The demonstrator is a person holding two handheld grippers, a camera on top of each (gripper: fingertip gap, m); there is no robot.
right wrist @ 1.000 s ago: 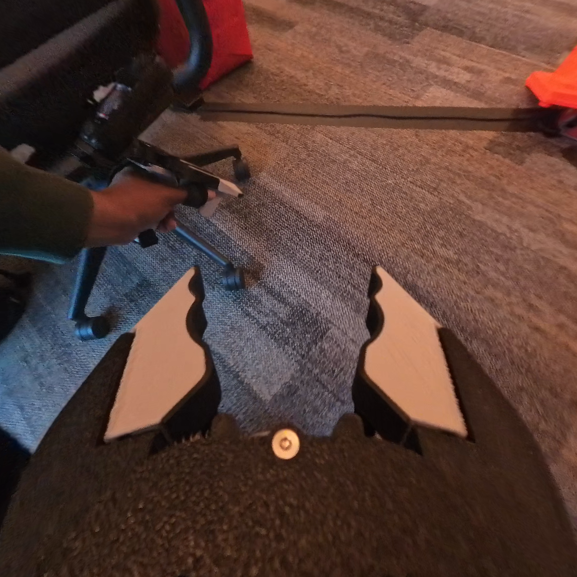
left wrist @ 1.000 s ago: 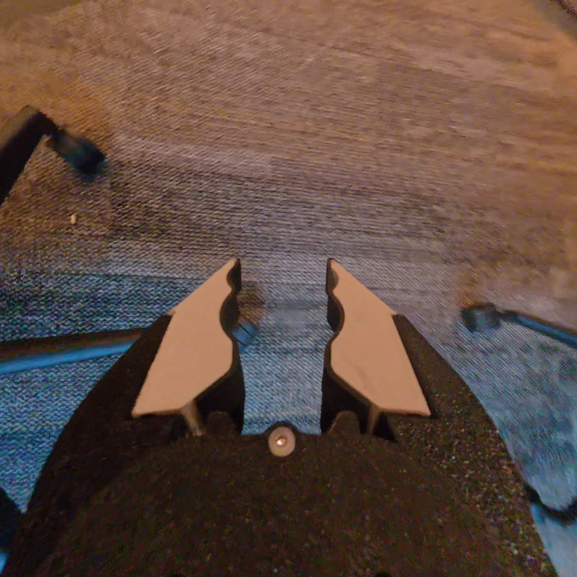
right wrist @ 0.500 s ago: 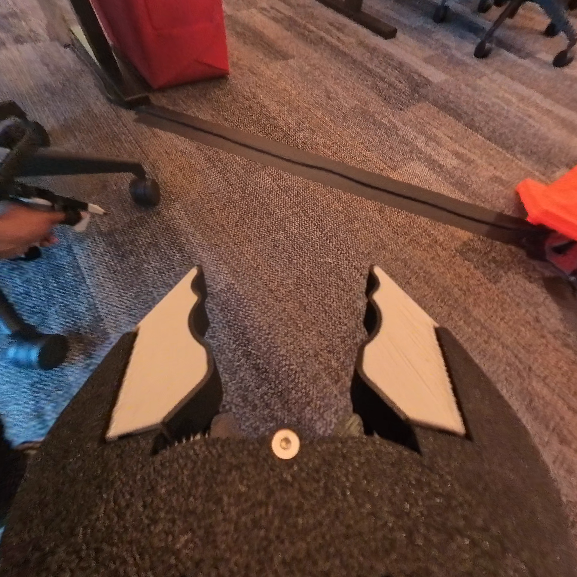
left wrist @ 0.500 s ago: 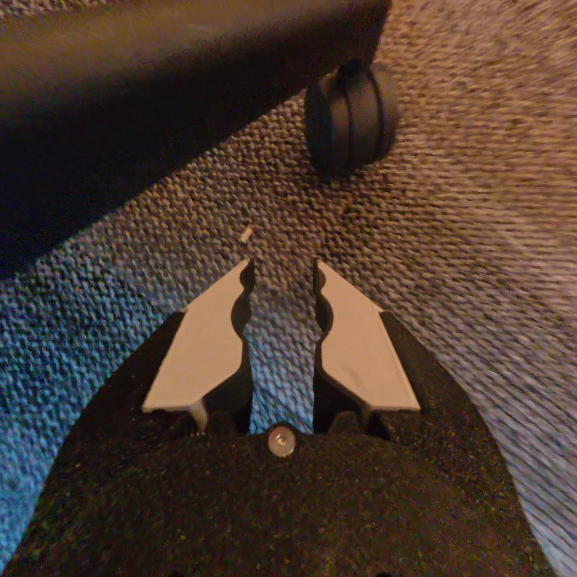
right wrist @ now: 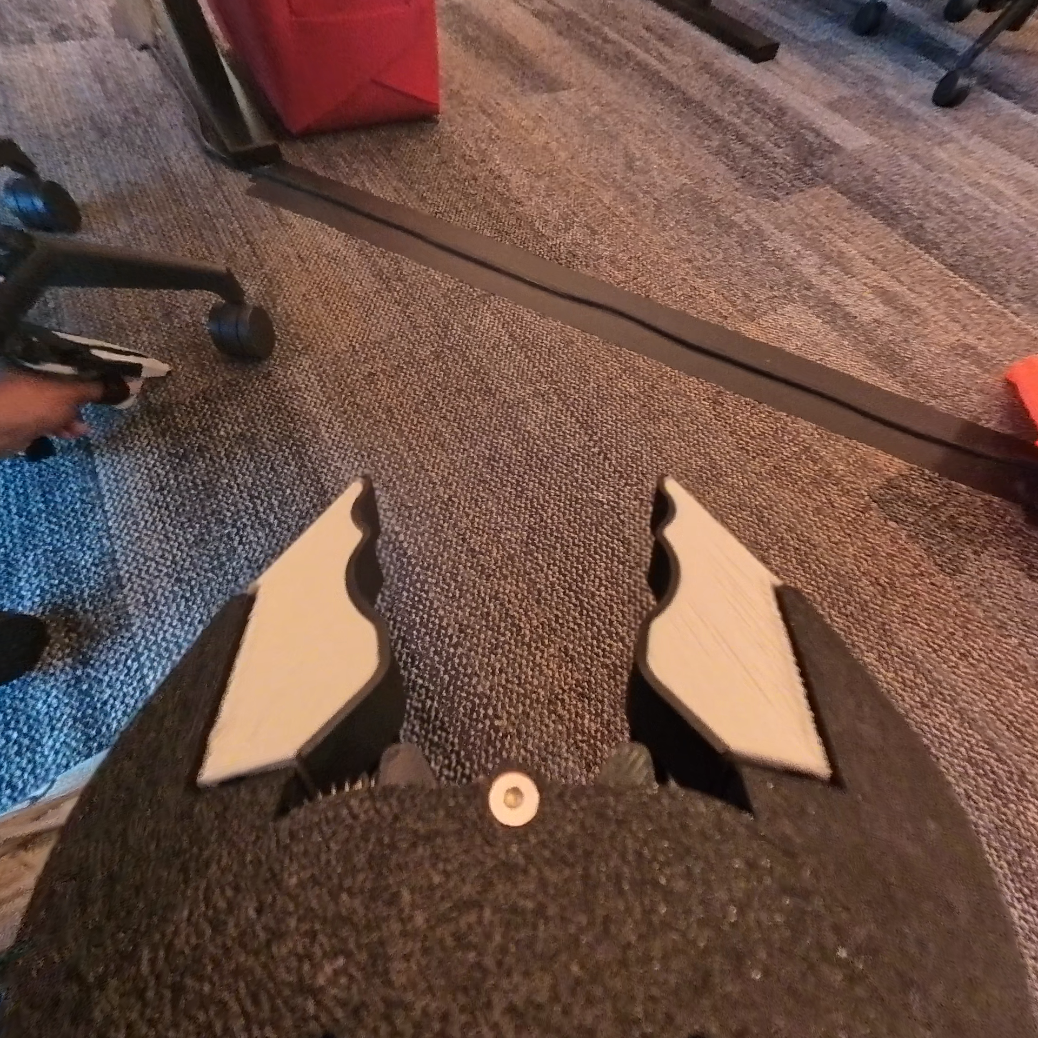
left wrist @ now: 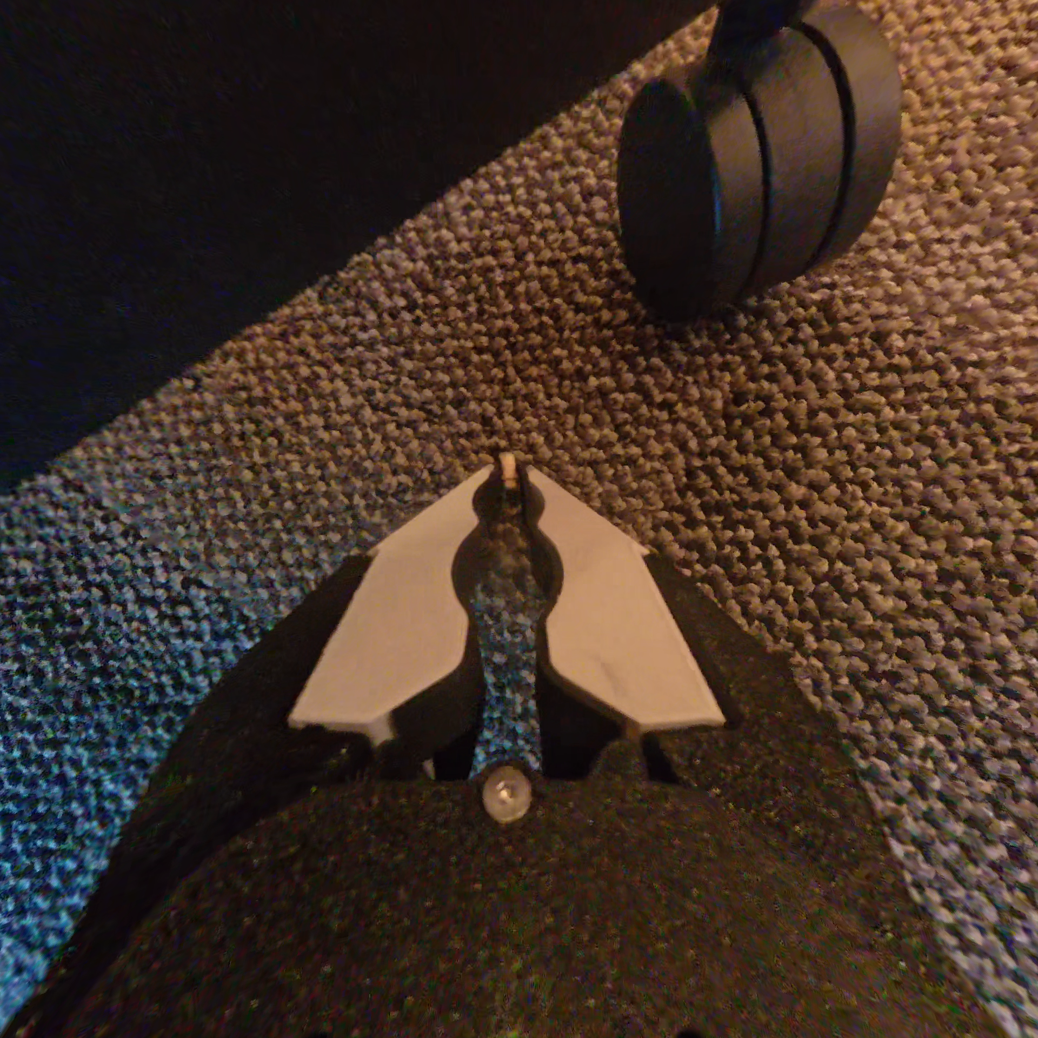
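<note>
My left gripper (left wrist: pixel 508 474) is low over the carpet, its tips shut on a tiny pale scrap (left wrist: pixel 508 465) that pokes out between them. A black chair caster (left wrist: pixel 752 157) stands just beyond, up and to the right, and a dark chair leg (left wrist: pixel 253 157) fills the upper left. My right gripper (right wrist: pixel 517 494) is open and empty above bare carpet. In the right wrist view the left gripper (right wrist: pixel 140 373), held by a hand (right wrist: pixel 33 410), shows at the far left beside the same caster (right wrist: pixel 238 331).
A black floor cable cover (right wrist: pixel 618 314) runs diagonally across the carpet. A red box (right wrist: pixel 337 56) stands at the back beside a dark post base (right wrist: pixel 224 101). An orange object (right wrist: pixel 1025 393) lies at the right edge. Other chair casters (right wrist: pixel 949 90) stand far back right.
My left gripper moved down and forward toward the caster and closed on the pale scrap that lay on the carpet. My right gripper drifted slightly and stayed open.
</note>
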